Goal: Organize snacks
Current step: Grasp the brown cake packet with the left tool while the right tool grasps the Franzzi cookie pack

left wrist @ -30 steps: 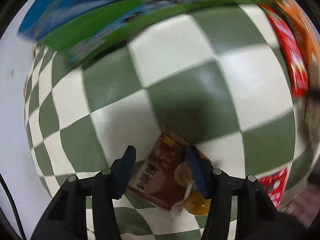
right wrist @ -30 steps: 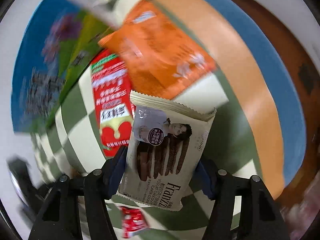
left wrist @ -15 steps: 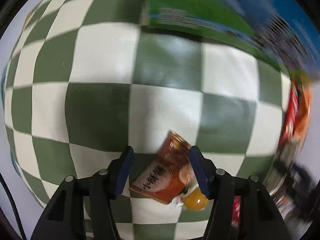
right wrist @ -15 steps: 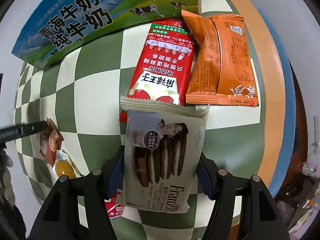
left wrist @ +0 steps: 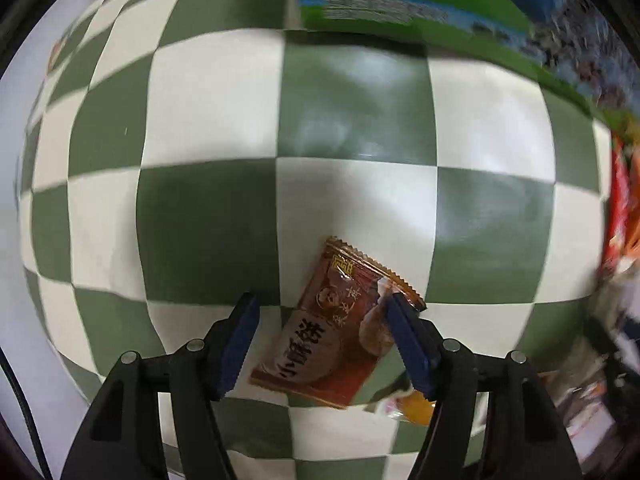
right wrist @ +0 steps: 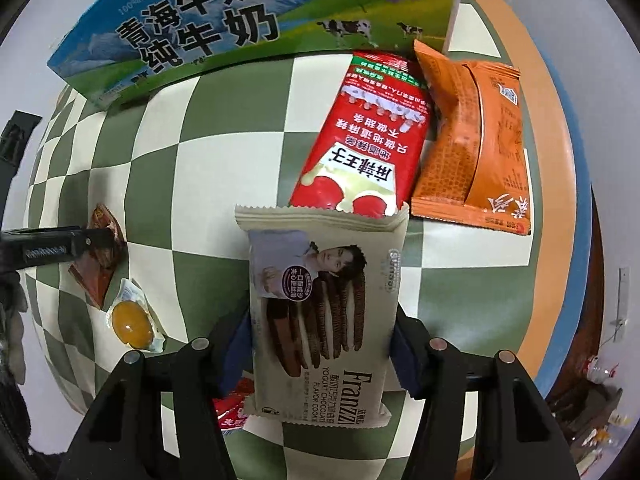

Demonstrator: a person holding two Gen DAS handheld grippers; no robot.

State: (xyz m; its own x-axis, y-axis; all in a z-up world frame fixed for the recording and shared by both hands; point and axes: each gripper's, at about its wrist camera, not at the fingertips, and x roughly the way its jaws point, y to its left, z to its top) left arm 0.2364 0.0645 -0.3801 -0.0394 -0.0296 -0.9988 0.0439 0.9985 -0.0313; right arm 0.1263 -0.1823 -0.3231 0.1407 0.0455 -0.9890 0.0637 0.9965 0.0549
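Note:
A brown biscuit packet lies flat on the green-and-white checked cloth between the fingers of my left gripper. Its jaws are opening: the right pad overlaps the packet's edge and the left pad stands apart from it. My right gripper points down, and its jaws are closing on a cream Franzzi cookie packet held by its long sides. That packet's top edge meets the bottom of a red snack packet, which lies beside an orange packet.
A blue-and-green milk box stands at the back of the cloth. A yellow jelly cup lies by the brown packet. A small red packet peeks from under the cookie packet. The table's orange-and-blue rim curves at the right.
My left gripper's jaws have widened around the brown packet, and its view has rolled. My right gripper rolled and carried the cookie packet into line below the red packet.

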